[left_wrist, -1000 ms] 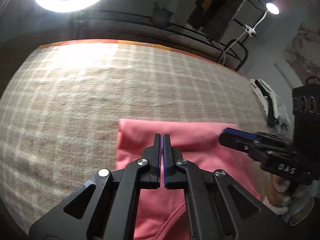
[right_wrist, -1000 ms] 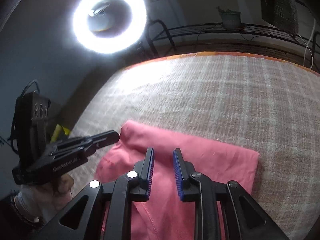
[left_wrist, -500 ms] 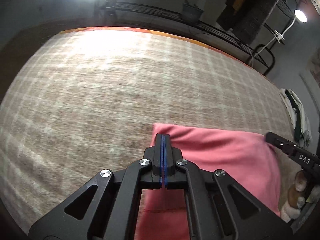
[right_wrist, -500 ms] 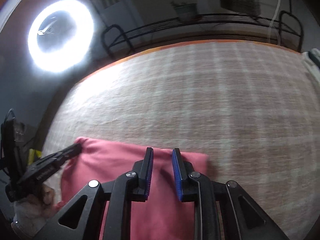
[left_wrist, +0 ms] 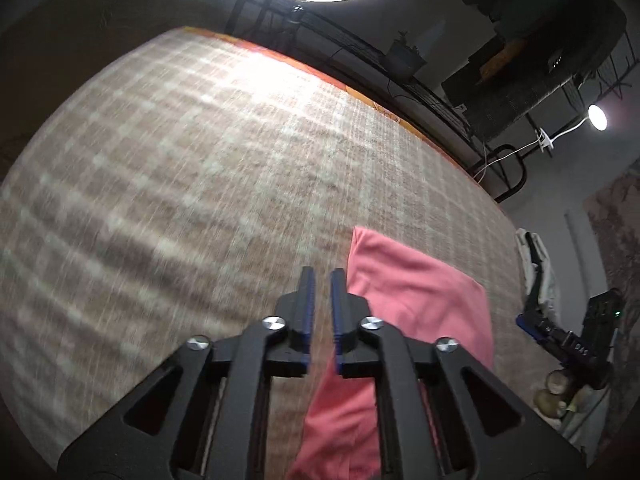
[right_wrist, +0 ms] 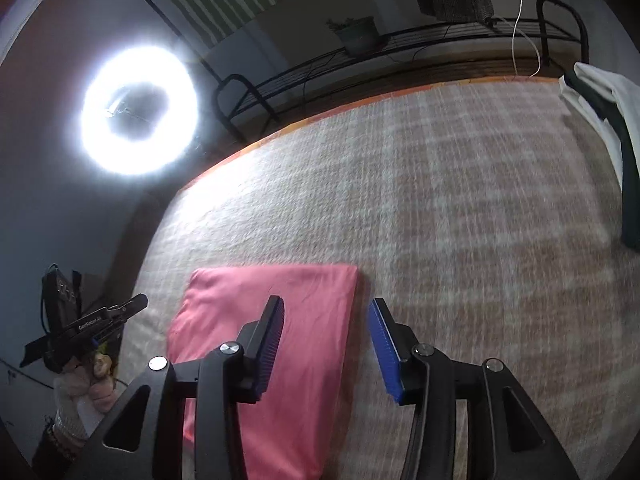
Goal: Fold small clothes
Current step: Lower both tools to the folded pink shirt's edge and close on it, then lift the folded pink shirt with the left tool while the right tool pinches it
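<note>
Both tongs are apart and empty, left tongs (left_wrist: pixel 322 280) beside the pink cloth (right_wrist: pixel 276 320), right tongs (right_wrist: pixel 326 312) over its edge; regrip evenly for the next fold.

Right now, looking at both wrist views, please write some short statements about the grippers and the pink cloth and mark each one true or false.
1. The pink garment lies folded on the checked blanket. True.
2. The right gripper grips the garment. False: its jaws stand wide open, holding nothing.
3. The left gripper is open and empty. True.
4. The ring light is off. False: it glows brightly.
5. The white and dark clothes lie on the pink garment. False: they lie apart, at the blanket's edge.
</note>
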